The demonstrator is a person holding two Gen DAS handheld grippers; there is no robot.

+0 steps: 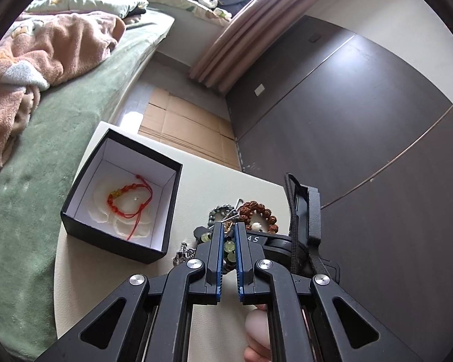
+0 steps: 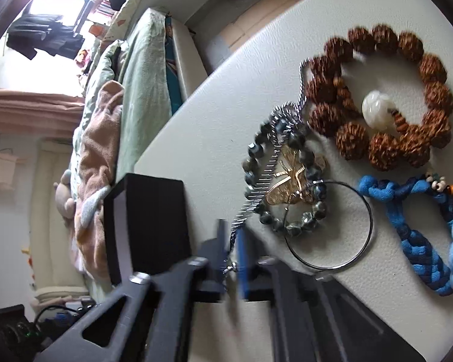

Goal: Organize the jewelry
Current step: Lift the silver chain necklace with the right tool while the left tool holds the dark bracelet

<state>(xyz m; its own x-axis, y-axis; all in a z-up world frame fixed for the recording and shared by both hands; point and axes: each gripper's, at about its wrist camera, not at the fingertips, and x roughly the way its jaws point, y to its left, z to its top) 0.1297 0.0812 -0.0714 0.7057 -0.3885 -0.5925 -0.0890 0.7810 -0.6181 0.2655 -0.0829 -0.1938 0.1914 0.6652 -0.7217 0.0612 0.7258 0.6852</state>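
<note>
A black box (image 1: 117, 199) with a white inside stands open on the pale table (image 1: 111, 277) and holds a red cord bracelet (image 1: 128, 197). My left gripper (image 1: 229, 230) hangs over a jewelry pile, jaws nearly closed around green glass beads (image 1: 229, 246). The brown seed-bead bracelet (image 1: 258, 211) lies just beyond. In the right wrist view my right gripper (image 2: 233, 235) is shut on a silver chain (image 2: 265, 169) that runs up across a dark bead bracelet (image 2: 287, 181) and gold butterfly (image 2: 290, 185). The brown bracelet (image 2: 377, 96), a blue braided bracelet (image 2: 419, 238) and wire hoop (image 2: 332, 226) lie nearby.
A bed with green sheet (image 1: 45, 157) and peach blanket (image 1: 39, 60) lies left of the table. Dark cabinet doors (image 1: 362, 120) stand to the right. The black box's side (image 2: 154, 226) shows left of my right gripper. Cardboard (image 1: 181, 120) lies on the floor.
</note>
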